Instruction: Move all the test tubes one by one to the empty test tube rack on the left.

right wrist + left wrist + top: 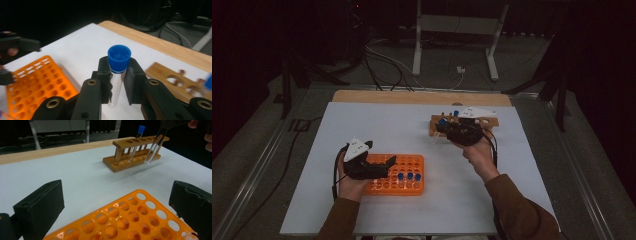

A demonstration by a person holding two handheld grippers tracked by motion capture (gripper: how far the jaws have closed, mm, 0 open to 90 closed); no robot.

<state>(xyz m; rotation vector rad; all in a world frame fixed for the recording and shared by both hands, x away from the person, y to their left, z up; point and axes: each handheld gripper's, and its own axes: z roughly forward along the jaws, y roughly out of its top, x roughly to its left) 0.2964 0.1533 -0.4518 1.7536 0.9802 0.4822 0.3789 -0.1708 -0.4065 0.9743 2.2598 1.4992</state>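
Note:
My right gripper is shut on a clear test tube just under its blue cap. In the high view the right gripper holds this tube at the left end of the wooden rack. In the left gripper view the held tube hangs tilted in front of the wooden rack, where another blue-capped tube stands. My left gripper rests open at the orange rack, its jaws wide apart with nothing between them.
Three blue-capped tubes stand in the orange rack's right part. The white mat covers the wooden table. Cables and a metal stand lie on the floor beyond the far edge.

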